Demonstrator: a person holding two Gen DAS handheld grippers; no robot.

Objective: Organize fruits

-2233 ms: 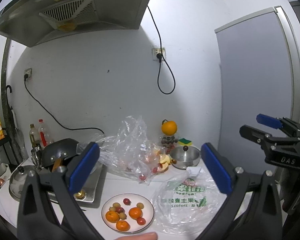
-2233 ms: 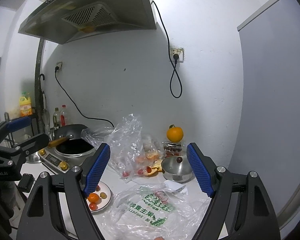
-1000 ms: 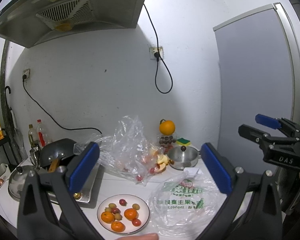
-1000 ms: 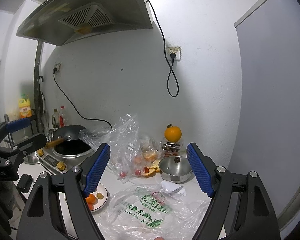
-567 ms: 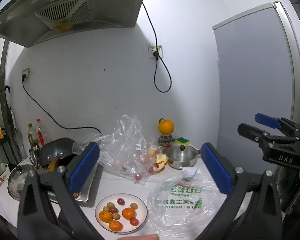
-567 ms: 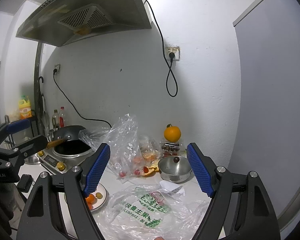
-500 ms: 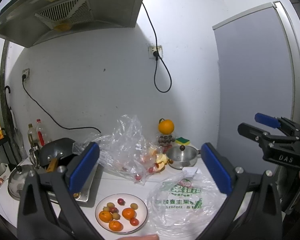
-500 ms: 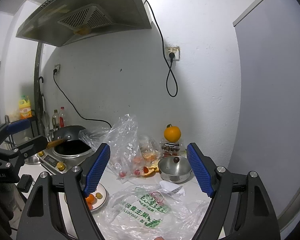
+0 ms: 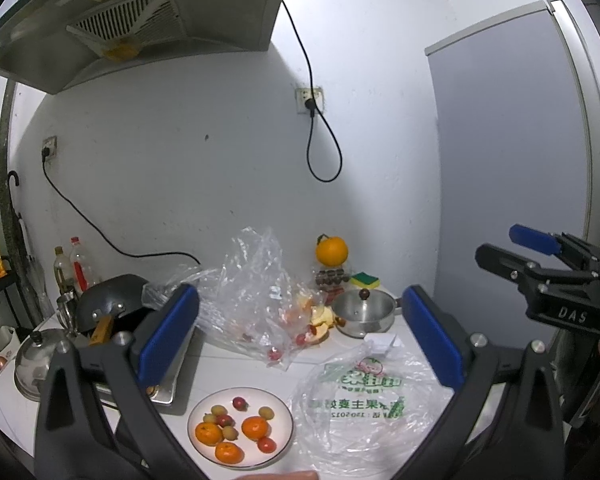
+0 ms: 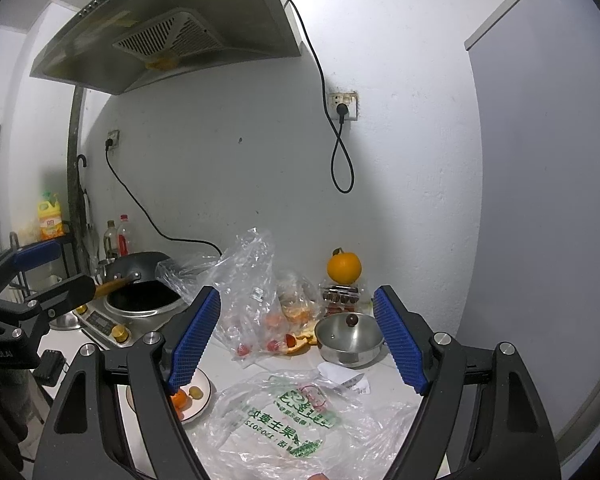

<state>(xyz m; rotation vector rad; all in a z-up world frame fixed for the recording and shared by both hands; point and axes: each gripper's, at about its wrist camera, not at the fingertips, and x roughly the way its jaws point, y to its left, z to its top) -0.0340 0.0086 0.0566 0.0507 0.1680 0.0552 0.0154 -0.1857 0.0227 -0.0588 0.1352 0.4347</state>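
Both tools stand wide apart with nothing between the pads: the left tool (image 9: 298,338) hangs over the lower middle of its view, the right tool (image 10: 296,338) likewise in its own.

The fruit lies on a white plate (image 9: 285,436) at the bottom centre of the left view, on the white desk (image 9: 236,368), just left of a printed plastic bag (image 9: 364,404). It holds three mandarins (image 9: 255,428), a few cherry tomatoes (image 9: 267,445) and small pale round fruits (image 9: 266,412).

The mandarins look soft-skinned and light; a gentle squeeze across the widest part should hold them. The tomatoes are probably smooth, liable to roll and easily burst, so they want a centred, light pinch. The bag is limp and slippery; its rim is likely the best place to take it.
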